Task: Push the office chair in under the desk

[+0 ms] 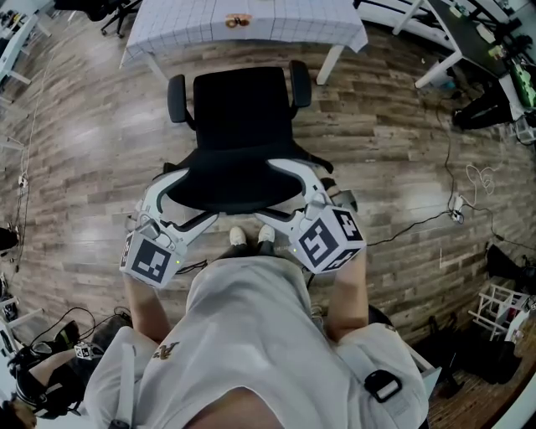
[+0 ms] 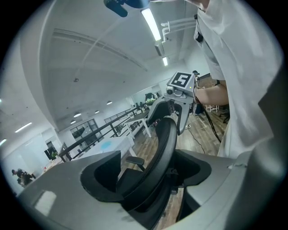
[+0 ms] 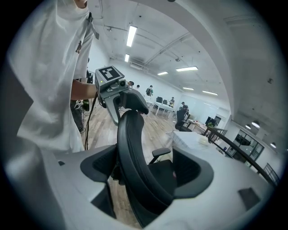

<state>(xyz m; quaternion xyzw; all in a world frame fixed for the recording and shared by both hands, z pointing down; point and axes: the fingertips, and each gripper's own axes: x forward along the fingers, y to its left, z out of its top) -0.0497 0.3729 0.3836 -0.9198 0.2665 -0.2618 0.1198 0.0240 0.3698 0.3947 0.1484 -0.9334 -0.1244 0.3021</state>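
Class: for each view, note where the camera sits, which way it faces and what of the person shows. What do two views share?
Head view: on the head, facing steeply down at office chair and desk; shirt, forearms, left gripper, right gripper show.
Left gripper view: on that gripper, facing along open jaws over the backrest to the right gripper; shirt at right.
Right gripper view: mirrored, facing the left gripper; shirt at left.
Shared: backrest between open jaws.
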